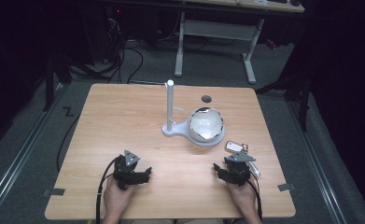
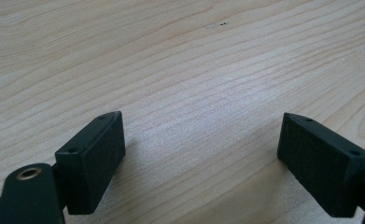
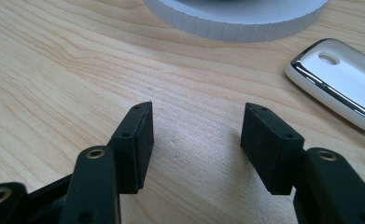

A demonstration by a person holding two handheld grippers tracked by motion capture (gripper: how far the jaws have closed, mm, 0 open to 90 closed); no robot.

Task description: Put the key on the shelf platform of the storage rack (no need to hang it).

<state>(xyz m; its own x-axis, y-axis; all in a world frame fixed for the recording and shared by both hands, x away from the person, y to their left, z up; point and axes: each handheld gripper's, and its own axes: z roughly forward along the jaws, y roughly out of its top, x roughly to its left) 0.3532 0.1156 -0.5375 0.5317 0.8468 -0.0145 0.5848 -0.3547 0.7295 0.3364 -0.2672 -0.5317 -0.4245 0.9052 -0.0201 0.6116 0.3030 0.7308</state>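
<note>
A white stand (image 1: 171, 122) with an upright post and a round base rests at the middle of the wooden table (image 1: 124, 112); a shiny bowl-like dish (image 1: 206, 124) sits on the base. A white and chrome key fob (image 1: 236, 147) lies just right of the base, and appears at the right of the right gripper view as key fob (image 3: 341, 84). My left gripper (image 1: 143, 175) rests low near the front left, open over bare wood (image 2: 199, 154). My right gripper (image 1: 220, 170) sits near the front right, open (image 3: 196, 135), with the stand's base rim (image 3: 236, 21) ahead.
A small dark round hole (image 1: 207, 98) marks the table behind the dish. Beyond the table stand a white desk frame (image 1: 217, 32) and cables on the grey floor. Metal rails run along both sides of the table.
</note>
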